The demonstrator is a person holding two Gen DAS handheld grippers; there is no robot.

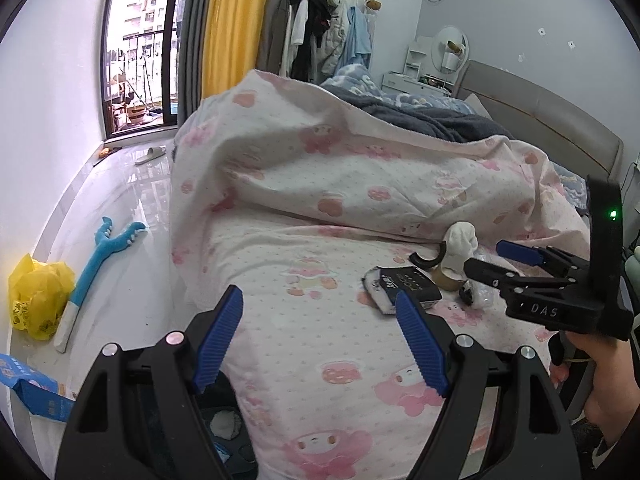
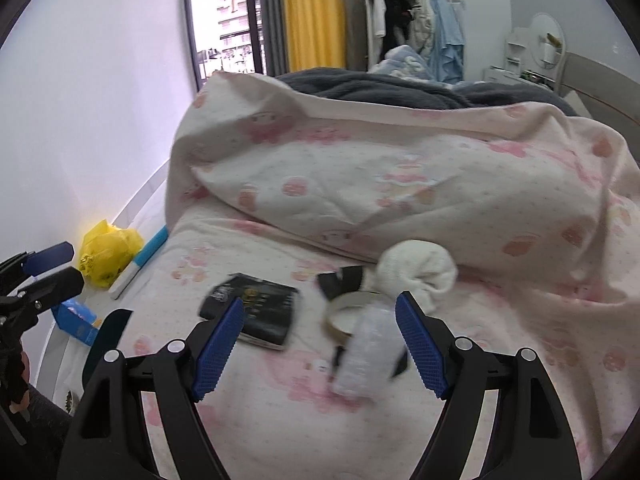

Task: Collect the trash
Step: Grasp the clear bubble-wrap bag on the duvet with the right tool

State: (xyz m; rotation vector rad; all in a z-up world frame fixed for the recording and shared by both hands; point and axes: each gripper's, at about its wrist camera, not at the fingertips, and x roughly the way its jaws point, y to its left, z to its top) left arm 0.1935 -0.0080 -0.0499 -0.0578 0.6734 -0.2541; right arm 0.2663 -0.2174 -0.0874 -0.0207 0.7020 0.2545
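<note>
Picking the crumpled clear plastic wrapper (image 2: 366, 350) needs care: it lies on the bed (image 2: 280, 412), just in front of the tape ring (image 2: 352, 312). The right tool (image 2: 320, 350), wide and empty, should close low on it. The left tool (image 1: 320, 342) is wide too.

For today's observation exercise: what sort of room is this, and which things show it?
Most likely a bedroom: a bed with a pink cartoon quilt, a grey headboard, and a rack of hanging clothes.

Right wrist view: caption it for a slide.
Open right hand-held gripper above clear plastic wrapper on pink bedsheet.
</note>
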